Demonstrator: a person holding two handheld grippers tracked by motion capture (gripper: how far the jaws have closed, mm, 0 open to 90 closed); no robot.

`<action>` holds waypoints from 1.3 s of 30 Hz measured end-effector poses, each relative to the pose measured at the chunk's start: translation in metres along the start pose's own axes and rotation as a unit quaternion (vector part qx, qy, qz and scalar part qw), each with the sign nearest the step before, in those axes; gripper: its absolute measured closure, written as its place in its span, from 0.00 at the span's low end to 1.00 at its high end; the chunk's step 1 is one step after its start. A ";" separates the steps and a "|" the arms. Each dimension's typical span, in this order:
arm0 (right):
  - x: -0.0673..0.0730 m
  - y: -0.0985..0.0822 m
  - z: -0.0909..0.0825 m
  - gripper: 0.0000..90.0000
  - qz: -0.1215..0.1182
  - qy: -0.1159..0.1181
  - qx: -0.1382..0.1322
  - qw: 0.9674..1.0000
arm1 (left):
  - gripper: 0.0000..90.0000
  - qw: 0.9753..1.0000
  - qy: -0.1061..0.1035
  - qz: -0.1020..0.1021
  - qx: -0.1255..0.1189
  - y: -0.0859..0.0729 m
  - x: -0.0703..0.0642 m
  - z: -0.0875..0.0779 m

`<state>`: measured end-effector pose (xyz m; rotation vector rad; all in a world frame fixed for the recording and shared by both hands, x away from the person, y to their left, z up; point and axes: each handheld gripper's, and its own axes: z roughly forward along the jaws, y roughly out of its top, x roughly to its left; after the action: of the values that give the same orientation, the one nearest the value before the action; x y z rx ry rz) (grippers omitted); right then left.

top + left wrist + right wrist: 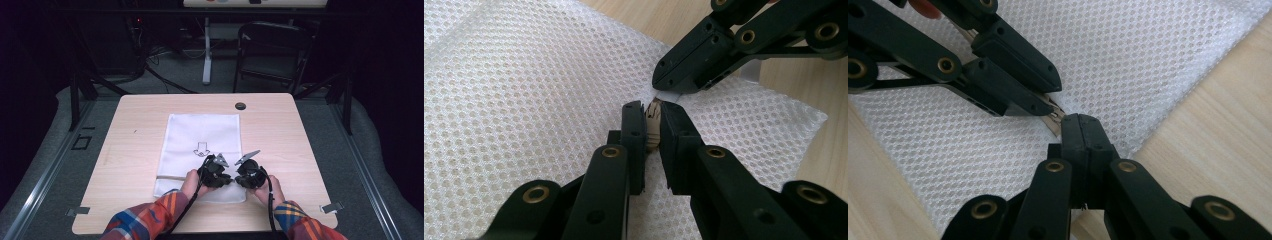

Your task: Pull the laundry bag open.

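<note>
In the high view, a white mesh bag (200, 150) lies in the middle of the wooden table (130, 150); both hands meet at its near edge, lower centre, left gripper (215, 172) beside right gripper (248, 172).

In the left gripper view, its jaws pinch a beige cord (653, 125) at centre frame, over the mesh.

In the right gripper view, its jaws are pressed together on the bag's edge at centre, the cord (1054, 120) just left of them.

Light: table (280, 125) lit from above, room behind dark.
Focus: high view soft; gripper views sharp, near jaws slightly blurred.
</note>
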<state>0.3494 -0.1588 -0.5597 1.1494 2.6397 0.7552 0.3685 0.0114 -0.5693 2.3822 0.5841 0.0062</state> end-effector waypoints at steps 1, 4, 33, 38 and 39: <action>0.000 0.000 0.000 1.00 0.002 0.000 0.002 1.000 | 0.90 1.000 -0.001 -0.001 0.000 0.000 0.000 0.000; 0.000 0.000 0.000 1.00 0.004 -0.001 0.000 1.000 | 0.90 1.000 0.001 -0.004 0.000 0.000 0.002 -0.001; 0.000 -0.001 -0.001 1.00 0.000 -0.021 -0.001 1.000 | 0.90 1.000 0.021 0.007 0.012 -0.002 0.002 -0.007; -0.001 -0.002 0.000 1.00 0.004 -0.015 -0.006 1.000 | 0.90 1.000 0.020 -0.008 0.012 -0.008 0.010 -0.014; 0.000 -0.001 -0.001 1.00 0.001 -0.020 0.000 1.000 | 0.90 1.000 0.023 -0.006 0.013 -0.008 0.009 -0.014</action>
<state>0.3488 -0.1600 -0.5598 1.1538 2.6061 0.7249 0.3712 0.0289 -0.5649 2.4093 0.6242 0.0474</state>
